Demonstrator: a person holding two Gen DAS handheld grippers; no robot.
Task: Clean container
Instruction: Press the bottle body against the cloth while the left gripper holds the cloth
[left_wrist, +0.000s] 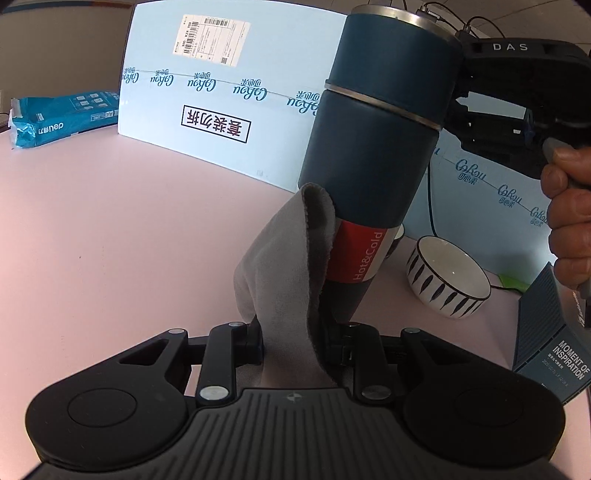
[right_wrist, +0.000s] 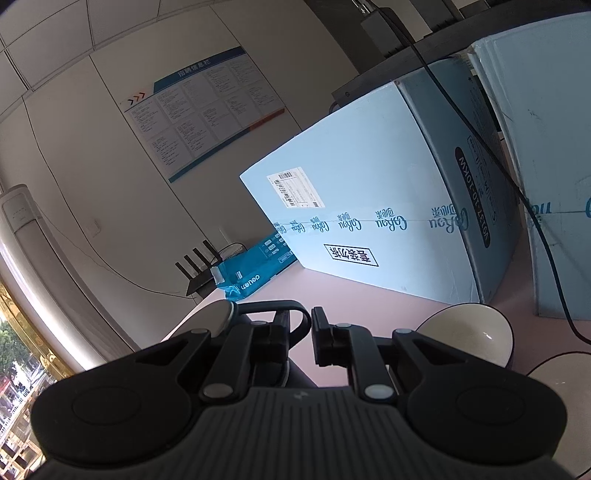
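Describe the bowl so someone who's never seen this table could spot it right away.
Start at the big pale blue carton standing on the pink table. Go right, past the dark blue flask held up in the air, to the bowl sitting on the table. It alone is white inside with dark leaf-like stripes outside.

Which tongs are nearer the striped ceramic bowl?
Right. The right tongs hold the dark blue steel flask beside the bowl; the left tongs, gripping the grey cloth, sit farther off.
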